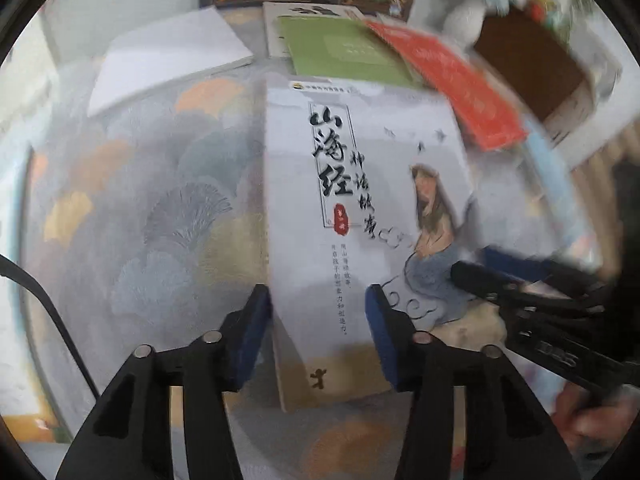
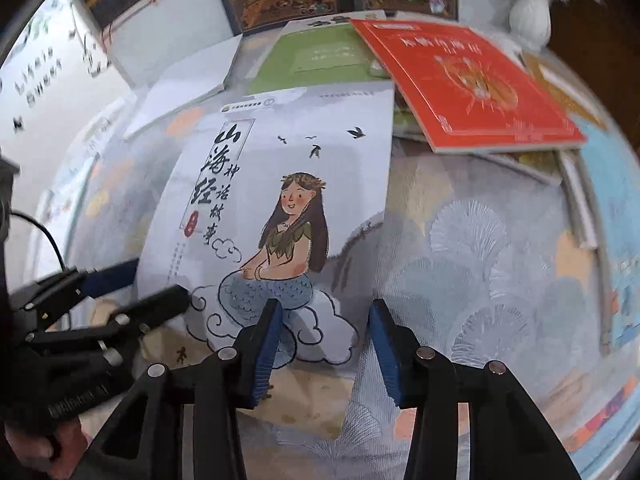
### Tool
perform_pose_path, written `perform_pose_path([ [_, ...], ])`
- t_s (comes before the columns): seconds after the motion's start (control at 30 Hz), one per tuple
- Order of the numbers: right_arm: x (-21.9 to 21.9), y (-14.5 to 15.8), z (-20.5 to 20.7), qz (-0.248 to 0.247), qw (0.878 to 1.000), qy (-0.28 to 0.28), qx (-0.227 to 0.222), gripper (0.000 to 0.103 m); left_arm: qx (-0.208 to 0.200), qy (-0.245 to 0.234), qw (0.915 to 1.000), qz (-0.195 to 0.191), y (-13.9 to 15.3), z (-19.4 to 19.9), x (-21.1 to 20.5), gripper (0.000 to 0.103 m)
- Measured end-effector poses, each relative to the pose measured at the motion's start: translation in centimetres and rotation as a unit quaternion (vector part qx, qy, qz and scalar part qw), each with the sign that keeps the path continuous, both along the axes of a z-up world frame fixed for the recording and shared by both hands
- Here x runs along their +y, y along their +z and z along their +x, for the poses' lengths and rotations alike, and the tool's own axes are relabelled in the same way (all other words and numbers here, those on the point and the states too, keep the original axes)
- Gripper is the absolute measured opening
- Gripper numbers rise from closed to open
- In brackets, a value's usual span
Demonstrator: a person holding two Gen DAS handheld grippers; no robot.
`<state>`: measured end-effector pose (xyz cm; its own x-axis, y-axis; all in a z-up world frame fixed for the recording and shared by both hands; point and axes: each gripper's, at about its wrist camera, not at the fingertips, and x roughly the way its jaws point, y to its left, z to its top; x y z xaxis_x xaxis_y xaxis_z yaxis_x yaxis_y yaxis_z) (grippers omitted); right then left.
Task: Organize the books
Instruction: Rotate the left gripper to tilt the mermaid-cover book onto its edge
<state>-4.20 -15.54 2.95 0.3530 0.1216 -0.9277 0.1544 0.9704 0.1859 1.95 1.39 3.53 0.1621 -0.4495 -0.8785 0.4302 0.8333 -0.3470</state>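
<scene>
Left wrist view: the mermaid book [image 1: 360, 216] was framed lower centre, long axis running away between the open left gripper [image 1: 318, 336] fingers; right gripper [image 2: 322, 344] fingers were spread too.

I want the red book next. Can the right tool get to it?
Probably yes. The red book lies on top of its pile, nothing on it. The right tool is open, but it hovers over the mermaid book, so it must move forward first.
</scene>
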Motion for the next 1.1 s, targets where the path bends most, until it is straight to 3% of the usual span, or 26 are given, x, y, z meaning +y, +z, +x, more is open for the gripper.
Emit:
perform_pose_path([
  [0.07, -1.6, -0.1, -0.4, 0.033, 0.999, -0.021, -0.009, 0.044, 0.037, 0.025, 0.9951, -0.088, 0.6, 0.7, 2.0, 0.045],
  [0.13, -2.7, -0.2, -0.7, 0.063, 0.997, -0.037, -0.02, 0.044, 0.07, 0.037, 0.9796, -0.185, 1.0, 1.2, 3.7, 0.045],
  [0.2, -3.3, -0.2, -1.0, 0.071, 0.997, -0.037, -0.022, 0.044, 0.107, 0.053, 0.9452, -0.304, 0.8, 1.7, 5.4, 0.045],
  [0.23, -3.2, -0.2, -1.0, 0.068, 0.997, -0.034, -0.022, 0.044, 0.121, 0.059, 0.934, -0.331, 0.4, 2.0, 5.7, 0.045],
  [0.27, -3.1, -0.1, -1.0, 0.063, 0.997, -0.031, -0.022, 0.044, 0.133, 0.069, 0.9279, -0.341, -0.2, 2.2, 5.8, 0.045],
  [0.4, -3.1, 0.2, -1.2, 0.055, 0.998, -0.026, -0.024, 0.045, 0.108, 0.077, 0.9584, -0.253, -1.3, 1.9, 4.5, 0.043],
  [0.43, -3.2, 0.3, -1.3, 0.054, 0.998, -0.026, -0.025, 0.045, 0.102, 0.071, 0.9648, -0.232, -1.4, 1.6, 3.9, 0.036],
  [0.57, -2.9, 0.1, -1.2, 0.058, 0.998, -0.029, -0.026, 0.045, 0.073, 0.053, 0.9831, -0.159, -1.7, 1.0, 1.8, 0.015],
  [0.63, -3.0, 0.0, -1.1, 0.062, 0.997, -0.031, -0.025, 0.045, 0.084, 0.045, 0.9837, -0.152, -2.3, 1.2, 1.4, 0.013],
  [0.7, -3.1, 0.1, -1.2, 0.074, 0.997, -0.032, -0.014, 0.048, 0.102, 0.048, 0.977, -0.181, -2.1, 1.2, 1.9, 0.013],
  [0.8, -4.6, 0.1, -1.7, 0.134, 0.99, -0.042, 0.016, 0.053, 0.159, 0.07, 0.9491, -0.263, -1.6, 1.8, 2.7, 0.013],
  [0.87, -5.4, -0.1, -2.6, 0.175, 0.983, -0.053, 0.029, 0.059, 0.179, 0.079, 0.9382, -0.286, -1.3, 2.4, 2.5, 0.013],
  [0.97, -7.0, -0.8, -3.3, 0.257, 0.963, -0.072, 0.047, 0.071, 0.208, 0.091, 0.9193, -0.321, -1.0, 3.9, 2.6, 0.013],
  [1.1, -8.7, -2.3, -3.1, 0.36, 0.926, -0.111, 0.035, 0.081, 0.236, 0.097, 0.9037, -0.344, -0.9, 4.9, 3.0, 0.013],
])
